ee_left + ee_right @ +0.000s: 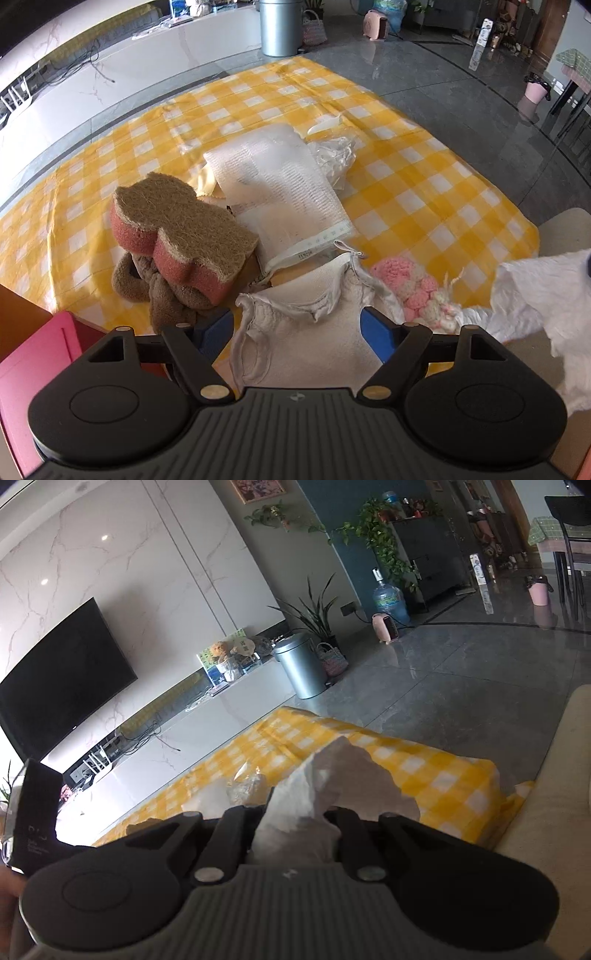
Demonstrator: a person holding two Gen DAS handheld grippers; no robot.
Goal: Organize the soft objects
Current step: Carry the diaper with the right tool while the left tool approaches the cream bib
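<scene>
A: Status?
B: My right gripper (295,812) is clamped on the white cloth (332,779), lifted off the pile w/o snagging. Left gripper (297,328) spread wide around the cream top (310,332) on the checked tablecloth (424,192), lined up for grabbing.

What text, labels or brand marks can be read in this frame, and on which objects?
No text can be read in either view.
White mesh bag: strip label along its hem, print too small and blurred.
Black device at the left edge of the right wrist view: faint light print, illegible.
White carton on the far floor: markings too small.
Left gripper body: small round emblem, no words.
</scene>
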